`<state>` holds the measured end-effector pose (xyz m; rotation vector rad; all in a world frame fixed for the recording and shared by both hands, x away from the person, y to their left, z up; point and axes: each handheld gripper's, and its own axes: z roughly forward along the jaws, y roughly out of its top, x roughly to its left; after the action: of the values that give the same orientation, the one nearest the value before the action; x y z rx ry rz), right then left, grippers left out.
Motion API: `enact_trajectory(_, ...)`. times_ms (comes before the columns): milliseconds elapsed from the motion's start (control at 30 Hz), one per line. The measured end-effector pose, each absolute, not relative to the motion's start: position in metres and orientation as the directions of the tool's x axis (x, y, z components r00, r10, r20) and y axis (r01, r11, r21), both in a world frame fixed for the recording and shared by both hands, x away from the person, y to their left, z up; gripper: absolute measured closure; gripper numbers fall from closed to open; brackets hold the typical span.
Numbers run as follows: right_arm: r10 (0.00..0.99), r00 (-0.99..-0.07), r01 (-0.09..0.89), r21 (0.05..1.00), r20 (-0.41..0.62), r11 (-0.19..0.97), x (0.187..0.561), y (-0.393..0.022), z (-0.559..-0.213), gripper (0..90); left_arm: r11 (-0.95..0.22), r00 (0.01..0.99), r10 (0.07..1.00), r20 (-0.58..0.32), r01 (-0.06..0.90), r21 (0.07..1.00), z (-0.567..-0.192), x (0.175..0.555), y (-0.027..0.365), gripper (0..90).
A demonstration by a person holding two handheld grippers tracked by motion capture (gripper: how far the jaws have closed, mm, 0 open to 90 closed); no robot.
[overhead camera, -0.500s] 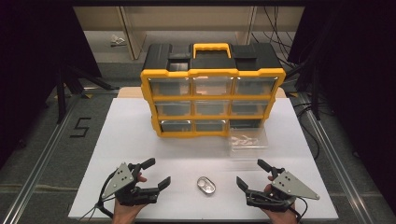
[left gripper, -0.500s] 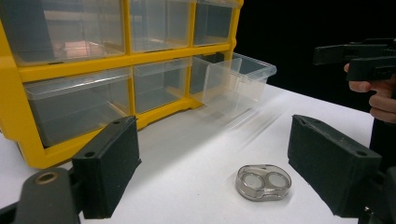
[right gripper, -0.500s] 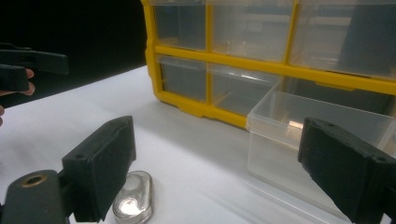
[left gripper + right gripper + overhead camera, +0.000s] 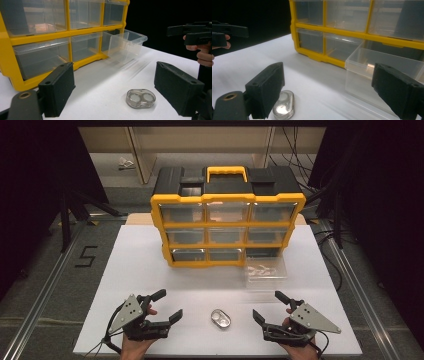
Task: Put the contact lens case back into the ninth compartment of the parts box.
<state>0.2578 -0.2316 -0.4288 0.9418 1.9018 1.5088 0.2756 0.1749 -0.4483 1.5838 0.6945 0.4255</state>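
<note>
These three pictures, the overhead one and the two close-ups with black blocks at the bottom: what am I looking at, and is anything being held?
No robot arm here: a person holds a hand-operated two-jaw gripper in each hand. The high view looks down on a white table; the left gripper is at its left, the right gripper at its right. Each close-up comes from a camera riding on one gripper, and the black blocks are that gripper's own jaws.

On the table stands a yellow drawer cabinet with clear drawers. Its bottom-right drawer is out on the table in front of its slot. Between the grippers lies a small clear oval case. Both grippers are open and hold nothing.
</note>
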Motion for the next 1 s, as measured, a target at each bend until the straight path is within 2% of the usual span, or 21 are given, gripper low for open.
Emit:
enact_trajectory(200, 0.781, -0.624, 0.202, 0.969, 0.014, 0.144, 0.259, -0.231, -0.428, 11.7, -0.024, 0.746, 0.654, -0.124, 0.184, 0.983, -0.448, 0.276, 0.175, 16.3)
enact_trajectory(533, 0.731, -0.682, 0.221, 0.948, -0.018, 0.230, 0.260, -0.220, -0.429, 10.5, -0.024, 0.744, 0.657, -0.118, 0.177, 0.984, -0.448, 0.275, 0.176, 16.3)
enact_trajectory(1000, 0.689, -0.725, 0.262, 0.925, 0.000, 0.276, 0.265, -0.213, -0.428, 10.2, -0.025, 0.749, 0.652, -0.121, 0.180, 0.983, -0.448, 0.275, 0.174, 16.3)
